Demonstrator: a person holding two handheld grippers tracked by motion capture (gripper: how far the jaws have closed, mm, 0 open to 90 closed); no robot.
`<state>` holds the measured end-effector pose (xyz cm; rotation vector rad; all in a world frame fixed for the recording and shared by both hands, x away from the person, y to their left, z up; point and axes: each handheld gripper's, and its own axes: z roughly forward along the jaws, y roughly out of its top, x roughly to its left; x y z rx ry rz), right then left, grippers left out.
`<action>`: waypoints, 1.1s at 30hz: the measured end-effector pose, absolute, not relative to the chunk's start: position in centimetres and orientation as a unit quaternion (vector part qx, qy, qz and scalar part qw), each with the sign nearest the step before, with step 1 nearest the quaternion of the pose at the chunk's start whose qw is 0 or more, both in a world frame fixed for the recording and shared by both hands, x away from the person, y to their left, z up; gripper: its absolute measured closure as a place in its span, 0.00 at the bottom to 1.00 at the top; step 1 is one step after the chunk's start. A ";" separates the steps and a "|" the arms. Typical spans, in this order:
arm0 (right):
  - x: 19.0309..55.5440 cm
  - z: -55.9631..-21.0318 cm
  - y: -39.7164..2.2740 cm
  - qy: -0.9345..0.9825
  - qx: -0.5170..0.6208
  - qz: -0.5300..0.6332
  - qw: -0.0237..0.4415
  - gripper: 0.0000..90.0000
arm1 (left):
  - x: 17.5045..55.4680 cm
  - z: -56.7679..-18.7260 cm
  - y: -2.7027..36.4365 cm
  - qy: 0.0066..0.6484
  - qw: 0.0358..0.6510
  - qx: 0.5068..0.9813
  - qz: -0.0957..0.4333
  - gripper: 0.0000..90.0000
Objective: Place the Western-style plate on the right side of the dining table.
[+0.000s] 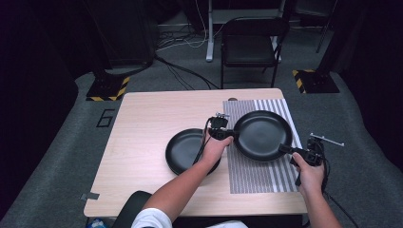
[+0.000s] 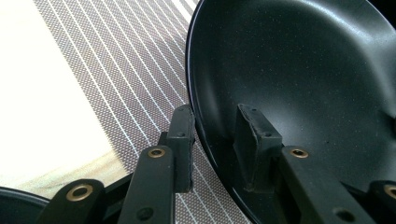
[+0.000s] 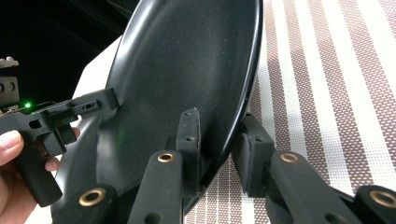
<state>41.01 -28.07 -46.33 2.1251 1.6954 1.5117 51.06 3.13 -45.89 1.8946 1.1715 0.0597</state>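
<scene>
**Two grippers hold a black plate by its rim above a striped mat**

The worktop is pale wood grain, standing on grey carpet in a dark room. A brown-and-white striped mat covers the worktop's right part, and it serves as the landmark here. Beyond the mat's far edge, off the worktop, stands a black folding chair; cables trail over the floor to the chair's left, and yellow-and-black hazard-striped bases sit on the carpet well to either side of it. A "6" is marked on the floor to the left of the worktop.

Over the mat's upper half is a large black plate. The left gripper meets its rim on the side toward the bare wood, with one jaw inside the plate and one outside, closed on the rim. The right gripper takes the rim on the side nearer the mat's right edge, its jaws likewise pinching the rim from both faces. In the right gripper view the plate stands tilted, its rim clear of the mat beneath.

A second black plate lies flat on the bare wood just left of the mat, partly covered by the person's left forearm, which crosses above it.
</scene>
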 end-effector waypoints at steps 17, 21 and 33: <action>42.0 -48.2 -28.4 0.541 0.692 0.477 0.001 0.81 | 52.1 -47.6 2.6 0.487 0.420 0.766 0.015 0.75; 42.2 -48.5 -28.5 0.542 0.693 0.475 0.001 0.81 | 52.2 -48.0 2.4 0.491 0.418 0.764 0.011 0.75; 42.6 -49.3 -28.7 0.542 0.697 0.469 -0.006 0.81 | 52.6 -48.9 2.3 0.496 0.416 0.762 0.004 0.76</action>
